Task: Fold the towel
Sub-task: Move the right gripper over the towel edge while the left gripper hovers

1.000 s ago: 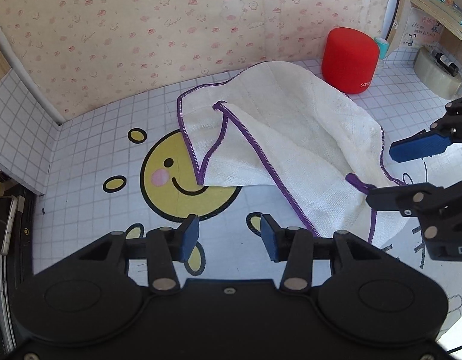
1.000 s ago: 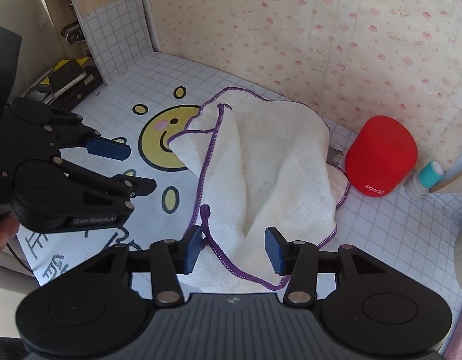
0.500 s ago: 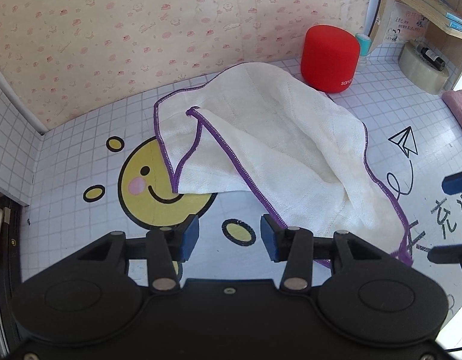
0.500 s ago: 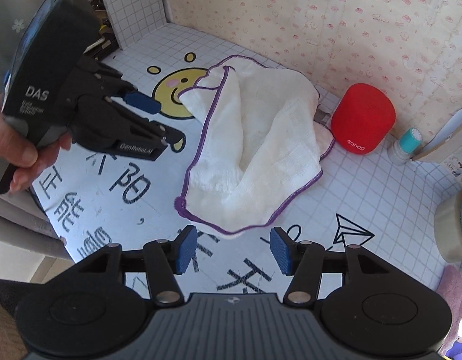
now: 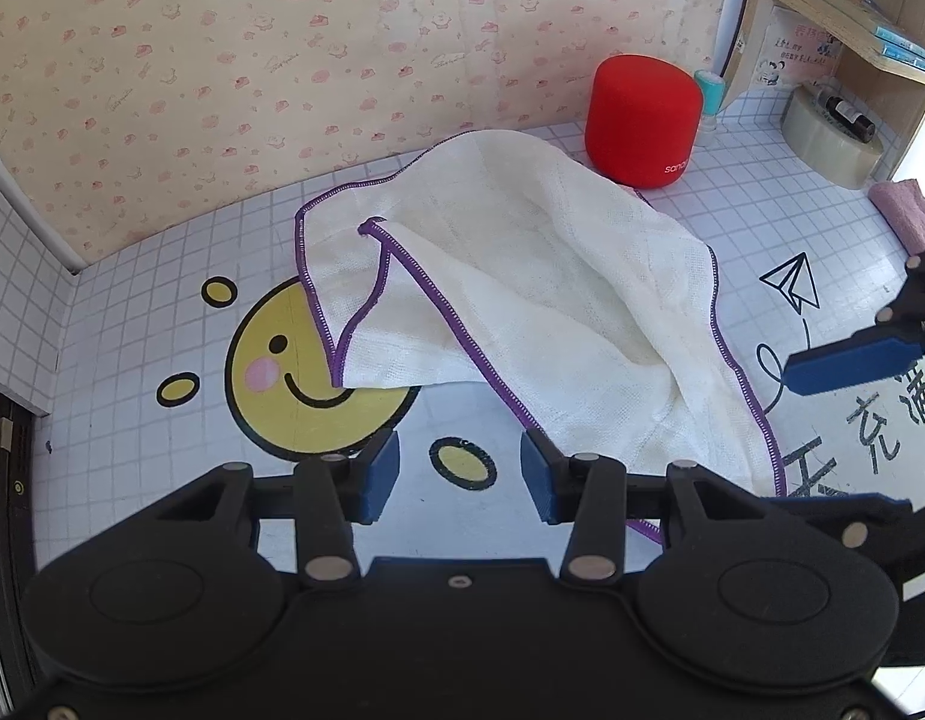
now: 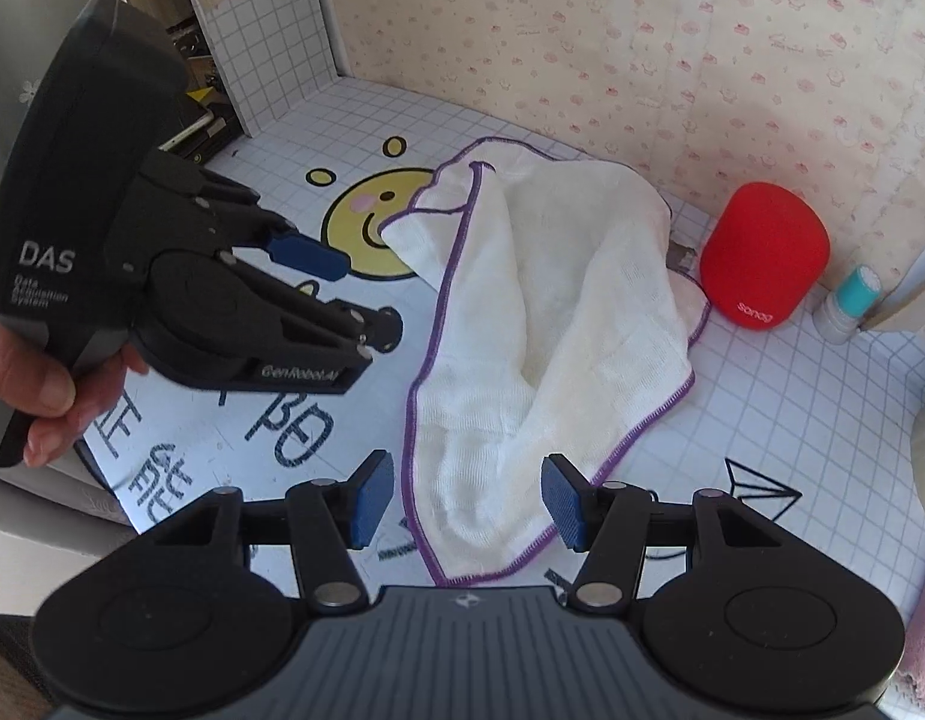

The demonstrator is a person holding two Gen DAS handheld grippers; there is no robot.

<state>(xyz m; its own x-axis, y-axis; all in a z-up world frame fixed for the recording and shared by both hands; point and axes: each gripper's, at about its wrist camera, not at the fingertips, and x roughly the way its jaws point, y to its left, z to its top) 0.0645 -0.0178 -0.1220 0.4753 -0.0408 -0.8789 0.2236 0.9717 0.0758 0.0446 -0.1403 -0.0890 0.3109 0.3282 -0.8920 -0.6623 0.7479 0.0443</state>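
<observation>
Towel (image 6: 552,324) lies loosely doubled and rumpled mid-bench, left of the red speaker (image 6: 762,258); tidy folding remains. Left gripper (image 5: 456,474) and right gripper (image 6: 465,498) fingers part-open, empty; the right's just widened.

Left hand-held gripper (image 6: 348,294): you hold a dark grey housing printed "DAS Data Acquisition System"; its black linkage reads "GenRobot.AI".
Fingers (image 6: 306,255): black arms tipped with flat blue pads.
Right hand-held gripper (image 6: 465,507): black, ribbed grey centre, two round discs, silver pivot screws.
Your hand (image 6: 39,384): bare, no sleeve visible.
</observation>
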